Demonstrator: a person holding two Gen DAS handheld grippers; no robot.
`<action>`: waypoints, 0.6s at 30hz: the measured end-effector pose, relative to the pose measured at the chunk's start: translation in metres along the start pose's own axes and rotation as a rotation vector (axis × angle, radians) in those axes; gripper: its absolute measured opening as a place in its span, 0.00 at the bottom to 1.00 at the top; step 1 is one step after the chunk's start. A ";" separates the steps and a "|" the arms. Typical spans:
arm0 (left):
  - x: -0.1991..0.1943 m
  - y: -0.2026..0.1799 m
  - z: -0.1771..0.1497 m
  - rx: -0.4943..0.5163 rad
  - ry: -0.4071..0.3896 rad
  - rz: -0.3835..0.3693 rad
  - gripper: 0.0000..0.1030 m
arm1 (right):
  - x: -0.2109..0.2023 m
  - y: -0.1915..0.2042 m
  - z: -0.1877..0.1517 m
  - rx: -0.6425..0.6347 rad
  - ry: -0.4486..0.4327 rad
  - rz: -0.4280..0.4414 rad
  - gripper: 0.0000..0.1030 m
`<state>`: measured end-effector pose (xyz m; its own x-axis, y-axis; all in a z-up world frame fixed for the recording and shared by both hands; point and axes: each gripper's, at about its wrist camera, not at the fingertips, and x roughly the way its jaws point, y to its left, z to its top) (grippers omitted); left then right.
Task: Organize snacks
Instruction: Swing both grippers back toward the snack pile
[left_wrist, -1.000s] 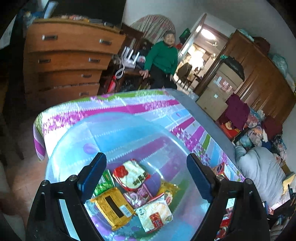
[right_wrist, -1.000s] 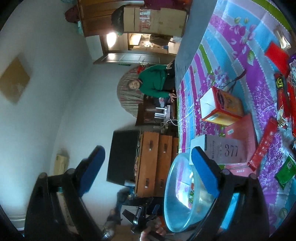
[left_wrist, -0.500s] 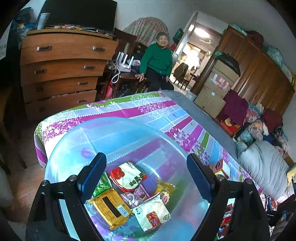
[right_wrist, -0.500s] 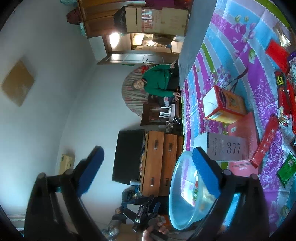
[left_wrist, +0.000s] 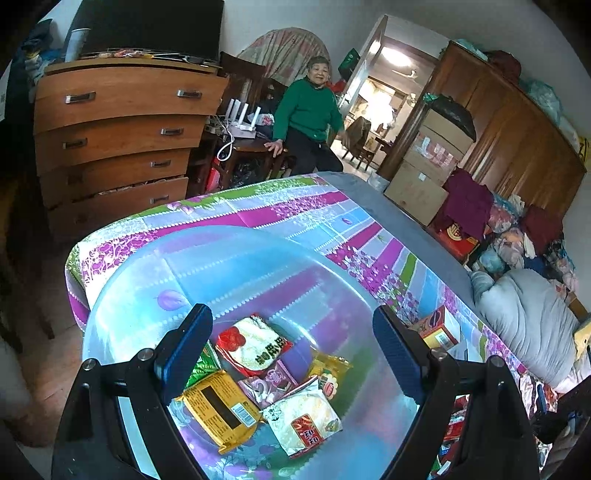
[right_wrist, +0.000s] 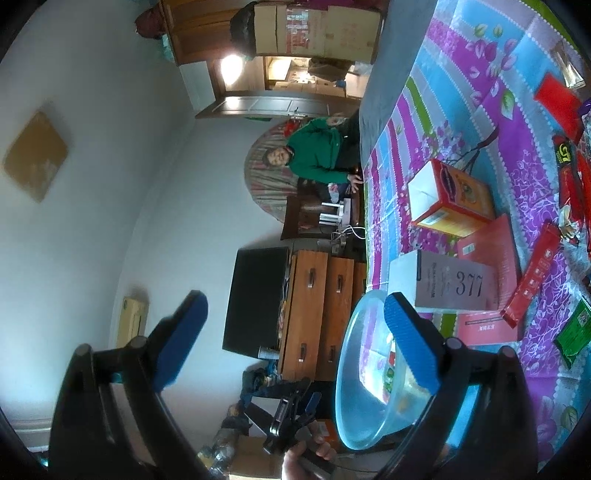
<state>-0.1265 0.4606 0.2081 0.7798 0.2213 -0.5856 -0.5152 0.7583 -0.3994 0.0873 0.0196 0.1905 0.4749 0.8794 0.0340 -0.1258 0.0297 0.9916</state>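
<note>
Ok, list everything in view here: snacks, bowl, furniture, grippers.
bowl: one, clear plastic, on table edge
packets in bowl: about six, yellow, white-red, green, pink
table: one, striped floral cloth
boxes: three, orange, grey "377", pink, beside bowl
red sticks: several, on cloth
green packet: one, on cloth
dresser: one, wooden
bystander: one, green sweater
left gripper: open, over bowl
right gripper: open, empty
</note>
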 end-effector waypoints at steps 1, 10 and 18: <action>0.001 -0.001 -0.001 0.006 0.004 -0.005 0.87 | 0.001 0.005 -0.002 -0.028 0.010 -0.002 0.95; 0.001 -0.021 -0.016 0.071 0.029 -0.020 0.87 | -0.004 0.091 -0.051 -0.525 0.028 -0.172 0.97; -0.025 -0.067 -0.039 0.236 -0.104 0.027 0.87 | -0.043 0.134 -0.114 -0.889 -0.091 -0.265 1.00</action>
<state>-0.1253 0.3808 0.2220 0.8053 0.2962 -0.5136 -0.4488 0.8706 -0.2017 -0.0487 0.0401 0.3075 0.6452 0.7523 -0.1331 -0.6064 0.6102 0.5098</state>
